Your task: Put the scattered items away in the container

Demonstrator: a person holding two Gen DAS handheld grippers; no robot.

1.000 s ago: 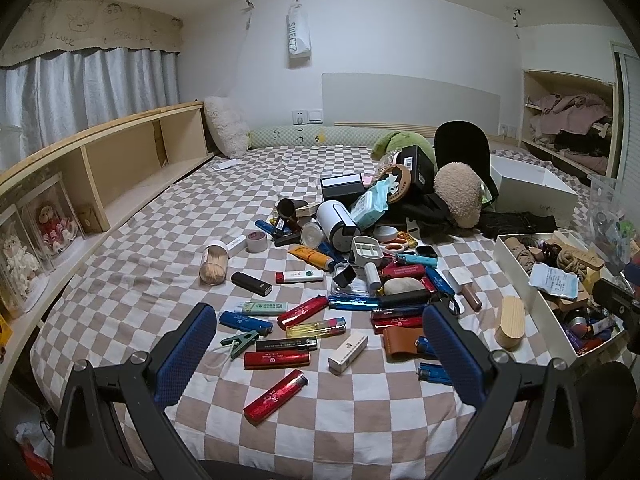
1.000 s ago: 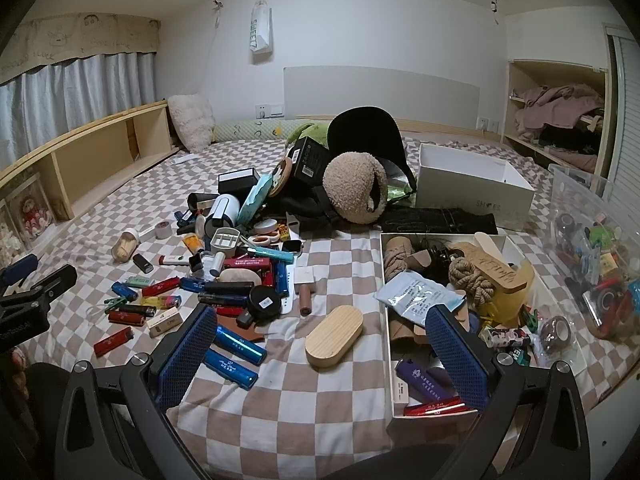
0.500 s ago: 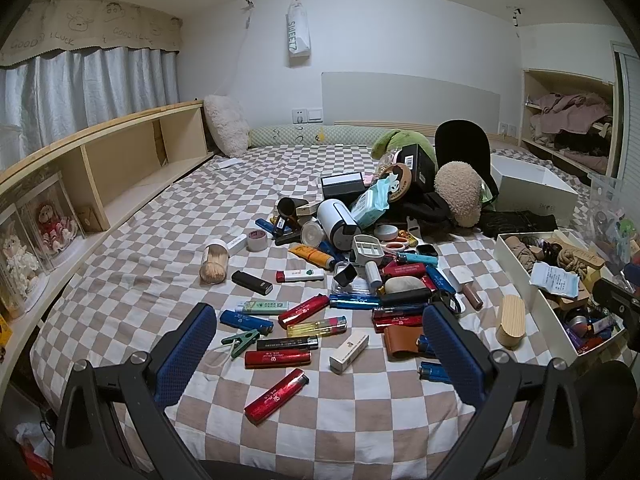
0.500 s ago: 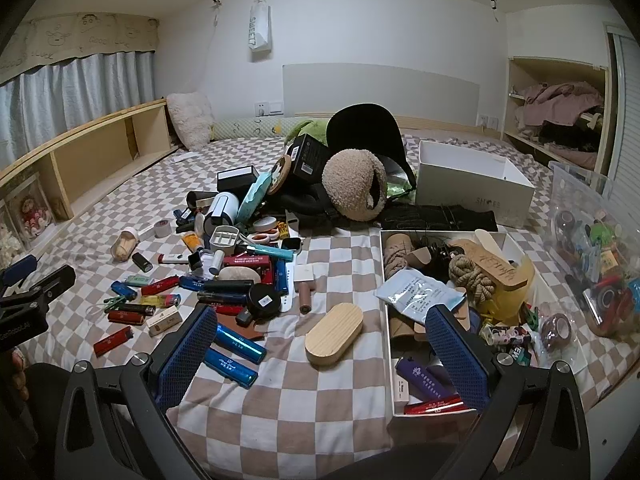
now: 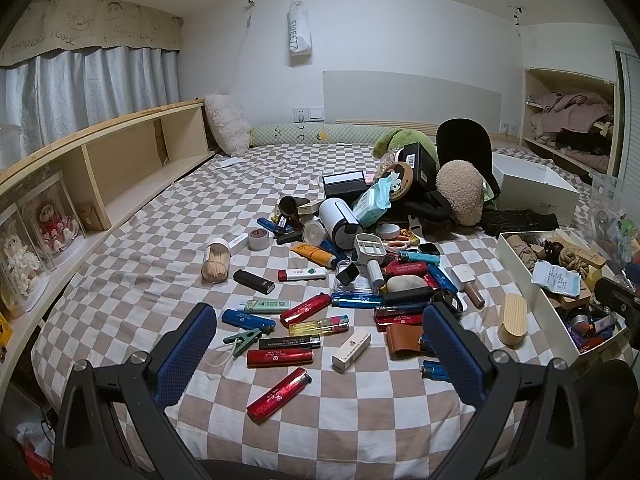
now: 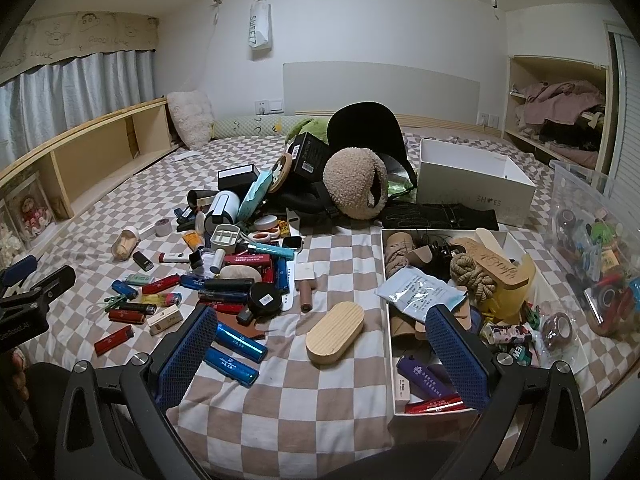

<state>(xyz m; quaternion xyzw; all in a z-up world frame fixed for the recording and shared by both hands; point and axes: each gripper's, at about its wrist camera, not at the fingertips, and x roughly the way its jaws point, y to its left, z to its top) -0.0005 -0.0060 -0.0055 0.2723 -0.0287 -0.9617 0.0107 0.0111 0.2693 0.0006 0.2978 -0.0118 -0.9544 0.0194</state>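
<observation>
White tray (image 6: 386, 280) at bed's right edge partly filled; lighters (image 5: 303, 310) strewn mid-bed (image 5: 168, 240). Both grippers (image 5: 320, 344) (image 6: 322, 344) spread wide, nothing held.

Checkered bed (image 5: 168, 280); lighters (image 5: 279, 395), container (image 6: 387, 280).

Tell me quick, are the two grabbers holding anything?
Left gripper: open, holding nothing, above the lighters on the bed.
Right gripper: open, holding nothing, near the wooden block.

both wrist cams low, facing bed (image 5: 168, 280), shared clutter
</observation>
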